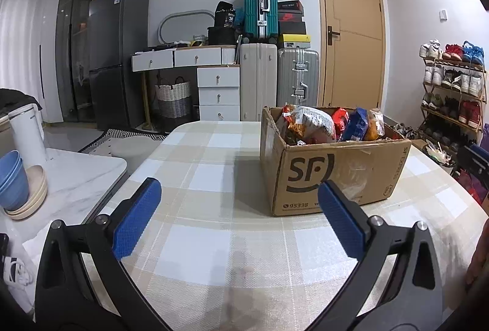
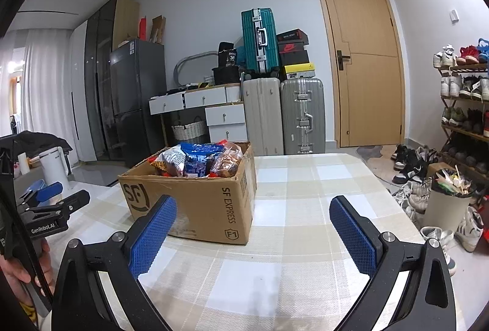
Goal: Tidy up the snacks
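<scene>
An open cardboard SF Express box (image 1: 336, 175) (image 2: 201, 202) stands on the checked tablecloth (image 1: 220, 208) (image 2: 299, 208). It is packed with snack bags (image 1: 324, 123) (image 2: 198, 159) in white, red, blue and orange wrappers. My left gripper (image 1: 240, 193) hovers open over the cloth, just short of the box's near left corner, with nothing between its blue pads. My right gripper (image 2: 253, 210) is open too, empty, to the right of the box's front corner. In the right wrist view the left gripper (image 2: 49, 199) shows at the far left, held by a hand (image 2: 18, 266).
A side table (image 1: 79, 178) to the left carries blue bowls (image 1: 12, 181), plates and a white kettle (image 1: 26, 132). A bin (image 2: 449, 202), loose shoes and a shoe rack (image 2: 464, 104) stand right of the table. Suitcases (image 1: 296, 80), drawers and a door (image 1: 351, 25) line the back wall.
</scene>
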